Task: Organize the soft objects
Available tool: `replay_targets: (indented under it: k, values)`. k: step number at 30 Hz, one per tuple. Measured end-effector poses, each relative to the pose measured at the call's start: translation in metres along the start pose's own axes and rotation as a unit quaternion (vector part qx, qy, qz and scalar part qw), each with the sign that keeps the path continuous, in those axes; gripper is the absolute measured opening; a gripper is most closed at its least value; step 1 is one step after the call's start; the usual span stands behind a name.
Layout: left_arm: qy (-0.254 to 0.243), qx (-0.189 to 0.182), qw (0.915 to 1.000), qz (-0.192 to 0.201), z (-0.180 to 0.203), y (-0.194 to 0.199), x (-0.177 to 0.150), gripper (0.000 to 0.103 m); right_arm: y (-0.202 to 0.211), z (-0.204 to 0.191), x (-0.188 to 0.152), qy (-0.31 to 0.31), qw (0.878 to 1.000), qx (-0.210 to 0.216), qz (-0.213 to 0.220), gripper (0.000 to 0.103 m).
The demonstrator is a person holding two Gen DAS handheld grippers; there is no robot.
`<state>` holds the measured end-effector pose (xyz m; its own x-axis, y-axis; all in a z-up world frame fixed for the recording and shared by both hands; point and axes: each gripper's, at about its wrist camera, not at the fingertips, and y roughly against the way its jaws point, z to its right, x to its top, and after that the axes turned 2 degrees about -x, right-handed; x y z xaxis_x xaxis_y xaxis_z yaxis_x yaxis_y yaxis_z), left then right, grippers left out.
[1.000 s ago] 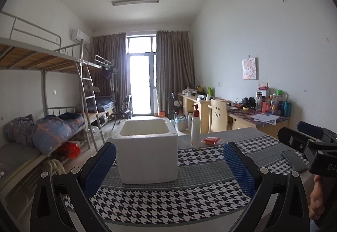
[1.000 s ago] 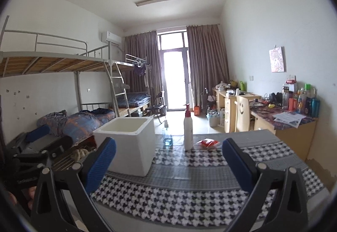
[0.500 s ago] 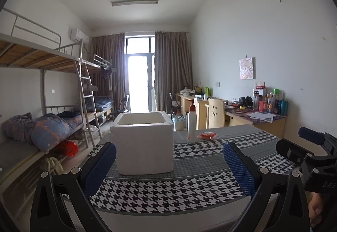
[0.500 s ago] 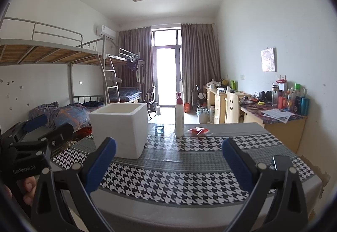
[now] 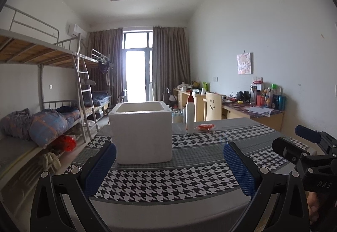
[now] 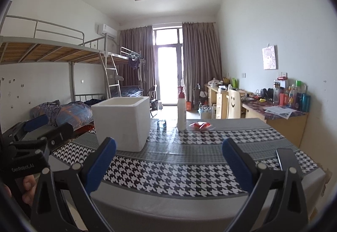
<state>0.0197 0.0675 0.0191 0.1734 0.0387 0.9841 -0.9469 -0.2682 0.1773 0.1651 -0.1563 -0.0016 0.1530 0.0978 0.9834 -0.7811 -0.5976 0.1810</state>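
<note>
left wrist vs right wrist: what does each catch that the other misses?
Only the left wrist view: the right tool at its right edge, open, with a bit of the hand under it.

Only the right wrist view: the left tool at its left edge, a dark flat object on the table's near right, and a small clear container behind the box.

Both: white foam box, pump bottle, red packet, houndstooth tablecloth, bunk beds, desk. Each view's own tool is open and empty.

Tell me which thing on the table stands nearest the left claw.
The white foam box. It sits just beyond the left claw; the pump bottle and red packet lie farther back.
</note>
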Motion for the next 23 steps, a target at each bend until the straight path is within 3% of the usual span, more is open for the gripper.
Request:
replay_targets:
  k: [23]
  values:
    - [-0.006,0.003,0.9998,-0.017,0.0021,-0.0008,-0.0028,0.102,0.0002,-0.0032,-0.0057,0.002,1.0,0.017,-0.013,0.102]
